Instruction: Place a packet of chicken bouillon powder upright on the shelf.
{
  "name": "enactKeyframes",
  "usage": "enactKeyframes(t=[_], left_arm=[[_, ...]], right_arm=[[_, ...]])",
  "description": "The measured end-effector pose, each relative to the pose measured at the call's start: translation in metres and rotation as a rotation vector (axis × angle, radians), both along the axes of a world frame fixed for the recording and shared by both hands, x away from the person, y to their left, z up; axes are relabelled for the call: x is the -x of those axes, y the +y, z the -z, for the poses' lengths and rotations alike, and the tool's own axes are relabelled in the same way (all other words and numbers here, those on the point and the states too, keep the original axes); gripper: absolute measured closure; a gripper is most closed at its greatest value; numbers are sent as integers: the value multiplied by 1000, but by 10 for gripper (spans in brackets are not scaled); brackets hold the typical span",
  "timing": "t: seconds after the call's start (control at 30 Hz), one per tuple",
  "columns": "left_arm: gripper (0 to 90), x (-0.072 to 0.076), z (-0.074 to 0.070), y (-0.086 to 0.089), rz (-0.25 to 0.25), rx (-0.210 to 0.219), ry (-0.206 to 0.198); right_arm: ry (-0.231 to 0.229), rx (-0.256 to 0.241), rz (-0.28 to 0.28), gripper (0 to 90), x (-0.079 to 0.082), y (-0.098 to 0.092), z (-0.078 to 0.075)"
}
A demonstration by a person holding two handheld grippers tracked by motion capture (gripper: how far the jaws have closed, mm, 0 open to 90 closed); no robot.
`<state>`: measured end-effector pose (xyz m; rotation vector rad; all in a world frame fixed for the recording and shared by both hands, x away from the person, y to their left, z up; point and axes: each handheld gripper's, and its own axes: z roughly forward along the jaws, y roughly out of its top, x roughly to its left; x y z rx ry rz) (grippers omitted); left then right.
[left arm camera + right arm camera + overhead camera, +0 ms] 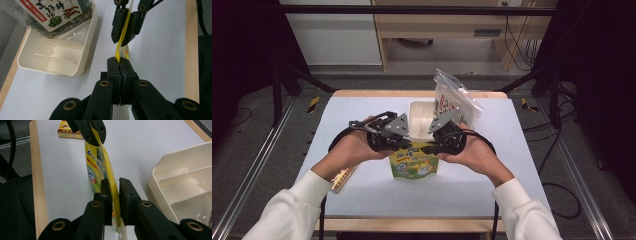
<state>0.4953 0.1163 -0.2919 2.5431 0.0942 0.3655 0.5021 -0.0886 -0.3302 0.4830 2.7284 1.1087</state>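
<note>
White sheeting covers the surface, where a cream divided tray sits toward the far edge with a clear bag of dried greens leaning into it. Just in front of the tray stands a yellow pouch, upright near the middle. The left gripper has its jaws pressed together on the pouch's top edge; the right gripper has its jaws around the same edge, a slight gap showing. A small box lies by the left sleeve.
</note>
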Motion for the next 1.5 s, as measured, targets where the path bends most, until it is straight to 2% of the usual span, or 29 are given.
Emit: enactKeyframes(t=[0.1, 0.3, 0.33, 0.37, 0.47, 0.57, 0.73, 0.77, 0.8, 0.93, 0.97, 1.0, 1.13, 1.2, 1.27, 1.3, 1.33, 1.4, 1.5], left_arm=[[880, 0, 0, 0, 1, 1, 6], [837, -2, 0, 0, -12, 5, -8], [809, -3, -1, 1, -18, 5, -15], [774, -3, -2, 2, -35, 28, -17], [590, -3, -12, 10, -72, 110, -49], [480, -1, -22, 21, -106, 187, -85], [300, 5, -25, 42, -220, 213, -140], [254, 8, -22, 53, -273, 237, -148], [235, 8, -22, 53, -273, 237, -148], [203, 15, -8, 78, -361, 276, -158], [187, 17, -3, 84, -382, 295, -151], [187, 19, 3, 91, -402, 304, -146], [164, 28, 30, 116, -489, 336, -160], [158, 34, 47, 127, -544, 371, -146], [156, 40, 65, 137, -586, 402, -105], [155, 43, 74, 140, -605, 410, -94], [155, 45, 83, 144, -619, 402, -85], [150, 51, 100, 148, -654, 382, -82], [148, 62, 120, 154, -690, 394, -82]], right_arm=[[4, 3, -2, 883, 1, 1, 0], [6, 3, -4, 900, 1, 1, 0], [8, 1, -1, 900, 1, 1, 0], [8, 0, 3, 900, 1, 0, 0], [39, -5, 27, 900, 0, -3, -2], [60, -24, 66, 900, 2, -10, -6], [125, -102, 144, 900, 7, -22, -15], [155, -139, 176, 900, 9, -27, -17], [155, -139, 176, 900, 9, -27, -17], [197, -221, 231, 900, 11, -35, -18], [194, -259, 250, 900, 13, -37, -20], [194, -259, 250, 900, 13, -37, -20], [186, -333, 315, 900, 18, -39, -26], [199, -387, 353, 900, 19, -39, -30], [197, -430, 383, 900, 19, -38, -33], [192, -468, 414, 900, 17, -37, -36], [192, -468, 414, 900, 17, -37, -36], [192, -501, 443, 900, 15, -35, -38], [182, -532, 489, 900, 11, -32, -41]])
